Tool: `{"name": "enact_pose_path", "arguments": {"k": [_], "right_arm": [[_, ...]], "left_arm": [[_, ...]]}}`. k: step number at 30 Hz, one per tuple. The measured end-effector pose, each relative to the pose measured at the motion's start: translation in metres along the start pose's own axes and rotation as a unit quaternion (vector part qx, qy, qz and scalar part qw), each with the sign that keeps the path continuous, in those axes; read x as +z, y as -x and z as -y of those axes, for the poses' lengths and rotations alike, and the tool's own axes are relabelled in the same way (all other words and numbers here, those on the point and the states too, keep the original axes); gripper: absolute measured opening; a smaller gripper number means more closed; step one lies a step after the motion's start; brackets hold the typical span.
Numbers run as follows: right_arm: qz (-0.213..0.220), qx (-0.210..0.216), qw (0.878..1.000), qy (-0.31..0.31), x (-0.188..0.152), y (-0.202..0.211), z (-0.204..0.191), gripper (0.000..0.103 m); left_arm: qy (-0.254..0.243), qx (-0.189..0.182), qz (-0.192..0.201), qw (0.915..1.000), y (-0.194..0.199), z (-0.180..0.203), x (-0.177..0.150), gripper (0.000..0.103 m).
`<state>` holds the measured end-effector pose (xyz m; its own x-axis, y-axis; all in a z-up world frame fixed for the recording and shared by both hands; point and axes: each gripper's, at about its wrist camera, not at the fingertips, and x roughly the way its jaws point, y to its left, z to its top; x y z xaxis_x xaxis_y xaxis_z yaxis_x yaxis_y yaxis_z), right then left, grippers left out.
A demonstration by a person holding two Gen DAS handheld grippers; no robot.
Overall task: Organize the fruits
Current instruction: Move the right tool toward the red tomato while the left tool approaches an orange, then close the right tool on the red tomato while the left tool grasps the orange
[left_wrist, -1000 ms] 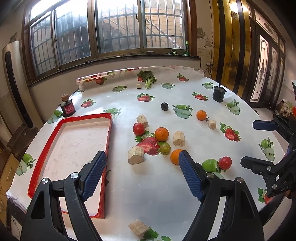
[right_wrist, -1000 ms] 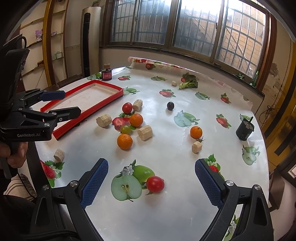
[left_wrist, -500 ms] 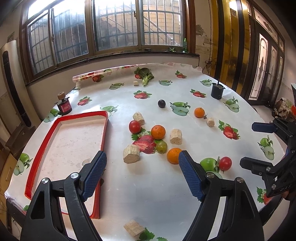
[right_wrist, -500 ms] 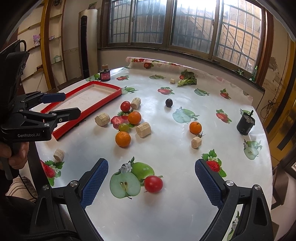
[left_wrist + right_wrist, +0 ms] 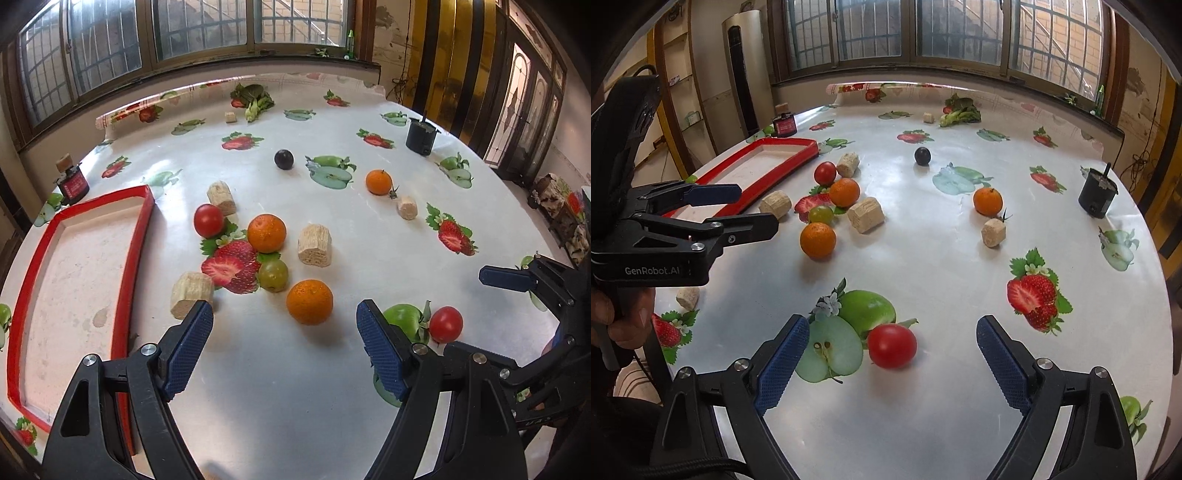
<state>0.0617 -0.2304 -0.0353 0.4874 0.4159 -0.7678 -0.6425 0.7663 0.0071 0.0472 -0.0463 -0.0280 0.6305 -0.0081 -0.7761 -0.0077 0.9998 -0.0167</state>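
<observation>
Bare tablecloth (image 5: 280,387) lay open beside the red tray (image 5: 125,280), where the left gripper (image 5: 284,343) gaped empty near an orange (image 5: 309,301), while the right gripper (image 5: 888,354), closing, flanked a tomato (image 5: 892,346) untouched.

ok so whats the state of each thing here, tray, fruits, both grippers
red-rimmed shallow tray: holds no fruit
nearest orange: loose on the table, ahead of the left gripper, whose jaws stand open with nothing between them
near red tomato: on the table, untouched
right gripper: jaws closing around that tomato, pads not yet on it
green grape: loose beside the upper orange
dark plum: alone, far side
</observation>
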Motion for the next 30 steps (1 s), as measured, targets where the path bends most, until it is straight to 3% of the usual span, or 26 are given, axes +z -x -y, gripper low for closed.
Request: {"name": "enact_pose_path", "arguments": {"k": [2,6,8,11,13,15,22,30], "right_arm": [[-0.010,0.000,1.000,-0.010,-0.002,-0.008,0.004,0.080],[-0.031,0.006,0.999,-0.023,-0.005,-0.020,0.010,0.064],[-0.041,0.007,0.999,-0.024,-0.007,-0.025,0.011,0.061],[-0.057,0.009,0.998,-0.022,-0.008,-0.032,0.010,0.049],[-0.056,0.011,0.998,-0.018,-0.008,-0.033,0.008,0.040],[-0.055,0.017,0.998,-0.016,-0.008,-0.033,0.005,0.033],[-0.051,0.019,0.998,-0.019,-0.004,-0.029,-0.001,0.033],[-0.032,0.031,0.999,-0.018,0.008,-0.021,-0.019,0.033]], "left_arm": [[0.002,-0.006,-0.019,0.9998,-0.016,0.003,0.002,0.080],[0.003,-0.006,-0.050,0.9987,-0.041,0.006,0.003,0.067],[0.006,-0.015,-0.062,0.9979,-0.051,0.007,0.003,0.052],[0.002,-0.015,-0.054,0.9984,-0.053,0.007,0.005,0.043],[0.003,-0.030,-0.052,0.9982,-0.051,0.007,0.004,0.031],[0.005,-0.037,-0.051,0.9980,-0.049,0.005,0.004,0.031],[0.011,-0.046,-0.029,0.9984,-0.023,-0.005,0.001,0.031],[0.025,-0.028,-0.007,0.9993,0.004,-0.025,-0.004,0.031]]}}
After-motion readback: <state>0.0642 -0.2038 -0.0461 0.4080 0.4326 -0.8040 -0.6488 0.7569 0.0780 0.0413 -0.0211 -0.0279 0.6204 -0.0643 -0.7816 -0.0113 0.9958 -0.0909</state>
